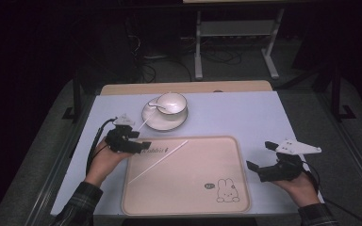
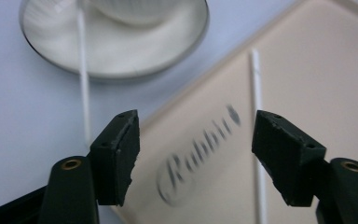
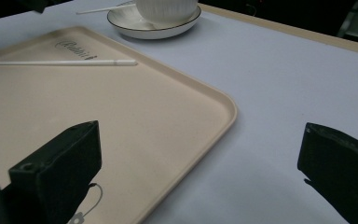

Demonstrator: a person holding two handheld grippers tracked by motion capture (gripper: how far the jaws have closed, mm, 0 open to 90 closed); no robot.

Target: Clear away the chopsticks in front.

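The left gripper [image 1: 139, 145] hangs with its jaws wide apart and empty over the tray's [image 1: 226, 141] near-left corner, by the printed word there. Ahead of it and slightly to its left sits a saucer [image 1: 152, 121] with a white cup [image 1: 172, 103] on it; a spoon [image 1: 158, 107] lies in the cup. One white stick [image 2: 83, 79] runs from the saucer down past the left jaw. A second stick [image 1: 158, 161] lies slantwise on the tray, just right of this gripper, under its right jaw in the left gripper view. The right gripper [image 1: 259, 170] sits off the tray's right edge above the pale blue mat [image 1: 264, 113], jaws spread wide, nothing between them. The tray lies to its left, and the rabbit print [image 1: 228, 190] is near it.
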